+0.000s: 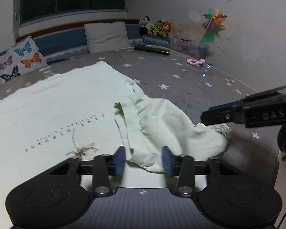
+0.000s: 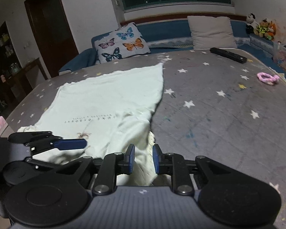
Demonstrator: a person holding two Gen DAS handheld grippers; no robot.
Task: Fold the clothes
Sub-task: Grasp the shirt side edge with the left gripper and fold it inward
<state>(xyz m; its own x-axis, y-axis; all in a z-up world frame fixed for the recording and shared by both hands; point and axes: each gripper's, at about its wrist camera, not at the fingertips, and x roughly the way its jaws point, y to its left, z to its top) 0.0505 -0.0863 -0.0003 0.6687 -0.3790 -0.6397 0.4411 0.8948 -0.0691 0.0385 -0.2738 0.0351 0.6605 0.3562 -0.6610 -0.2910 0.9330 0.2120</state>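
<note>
A pale green shirt with a line of small printed letters lies spread on a grey star-patterned bed. Its near right part is bunched into a raised fold. My left gripper has its blue pads against both sides of this fold. In the right wrist view the left gripper shows from the side, low over the shirt. My right gripper is shut on the shirt's lace-trimmed edge. From the left wrist view the right gripper reaches in from the right above that lace trim.
At the bed's far side stand a butterfly pillow and a grey pillow. A long black object, a pink hair tie, soft toys, a plastic box and a pinwheel are at the far right. A dark door is left.
</note>
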